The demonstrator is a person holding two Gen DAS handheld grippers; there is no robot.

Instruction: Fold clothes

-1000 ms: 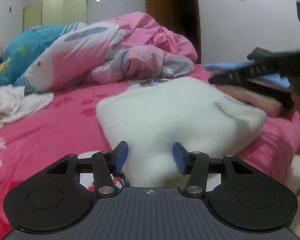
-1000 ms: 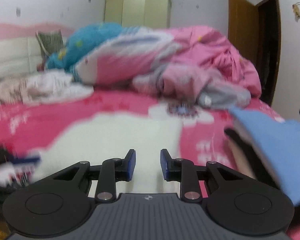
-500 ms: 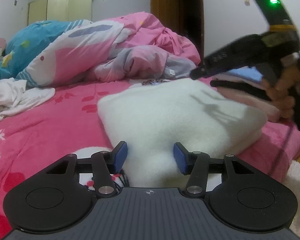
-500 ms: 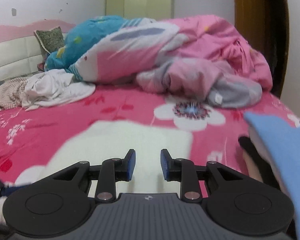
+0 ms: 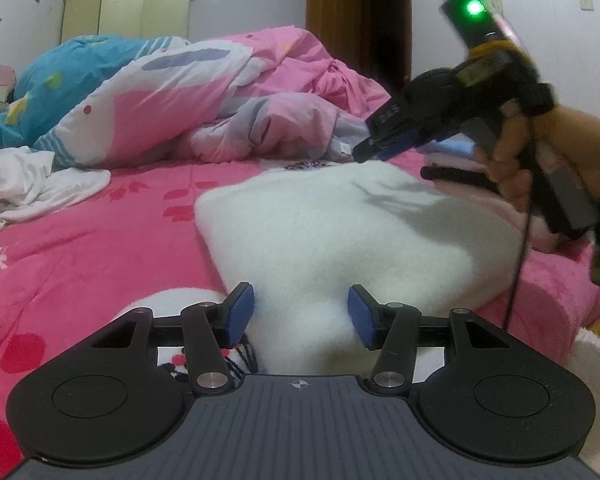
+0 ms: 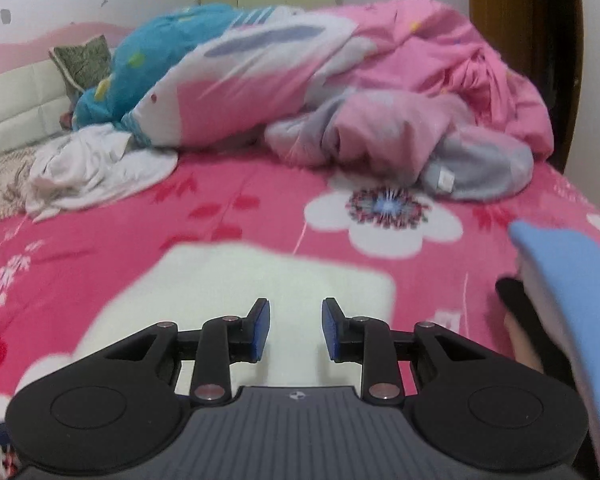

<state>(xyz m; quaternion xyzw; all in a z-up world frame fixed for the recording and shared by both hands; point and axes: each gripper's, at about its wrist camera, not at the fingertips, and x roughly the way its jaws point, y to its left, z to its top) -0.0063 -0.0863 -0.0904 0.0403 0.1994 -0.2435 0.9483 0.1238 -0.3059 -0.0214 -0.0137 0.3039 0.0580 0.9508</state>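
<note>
A folded white fleece garment point(image 5: 340, 232) lies on the pink flowered bedsheet point(image 5: 100, 240); it also shows in the right wrist view point(image 6: 260, 280). My left gripper point(image 5: 301, 316) is open at its near edge, fingers on either side of the fabric, holding nothing. My right gripper point(image 6: 295, 330) is open and empty above the garment; in the left wrist view it point(image 5: 380, 148) hovers over the garment's far right corner. A folded stack topped by blue cloth point(image 6: 572, 280) lies at the right.
A rumpled pink and blue duvet point(image 5: 204, 92) fills the back of the bed. Crumpled white clothes point(image 5: 28, 184) lie at the left. A grey and pink garment point(image 6: 440, 148) lies behind the flower print. A wooden door point(image 5: 336, 12) stands beyond the bed.
My right gripper has risen and moved forward over the white garment. My left gripper has stayed at the near edge, still open.
</note>
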